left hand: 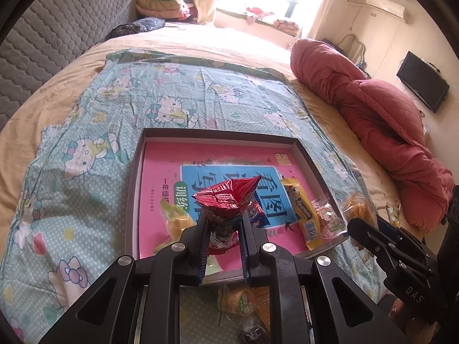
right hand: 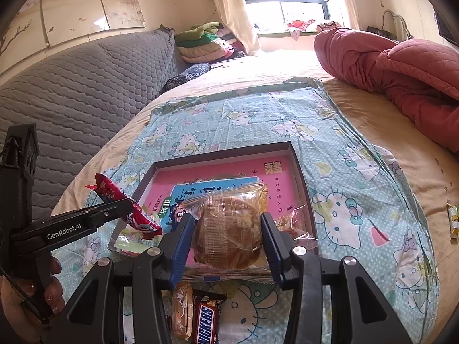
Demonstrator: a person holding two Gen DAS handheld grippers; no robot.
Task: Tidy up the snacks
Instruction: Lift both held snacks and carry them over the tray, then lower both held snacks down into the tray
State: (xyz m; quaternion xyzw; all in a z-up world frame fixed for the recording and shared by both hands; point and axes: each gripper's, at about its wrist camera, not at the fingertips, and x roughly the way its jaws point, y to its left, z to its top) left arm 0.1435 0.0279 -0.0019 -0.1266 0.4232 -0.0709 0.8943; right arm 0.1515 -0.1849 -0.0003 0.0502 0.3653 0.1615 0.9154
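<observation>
A dark shallow box [left hand: 306, 154] [right hand: 299, 169] with a pink book inside lies on a cartoon-cat cloth on the bed. My left gripper [left hand: 222, 229] is shut on a red foil snack packet [left hand: 226, 195] [right hand: 126, 209], held above the box's near part. My right gripper [right hand: 228, 229] is shut on a round brown cake in a clear wrapper [right hand: 229, 223], above the box's near edge. In the box lie a yellow bar [left hand: 304, 215], a blue packet [left hand: 256, 215], a clear-wrapped sweet [left hand: 327, 218] and a yellow-green packet [left hand: 175, 223]. The right gripper's body [left hand: 393, 252] shows at the right of the left wrist view.
A Snickers bar [right hand: 205, 319] and a biscuit packet [right hand: 180, 312] lie on the cloth below my right gripper. More packets [left hand: 357, 209] sit right of the box, one small packet [right hand: 453, 220] far right. A red quilt [left hand: 373, 109] and a grey headboard [right hand: 71, 91] flank the bed.
</observation>
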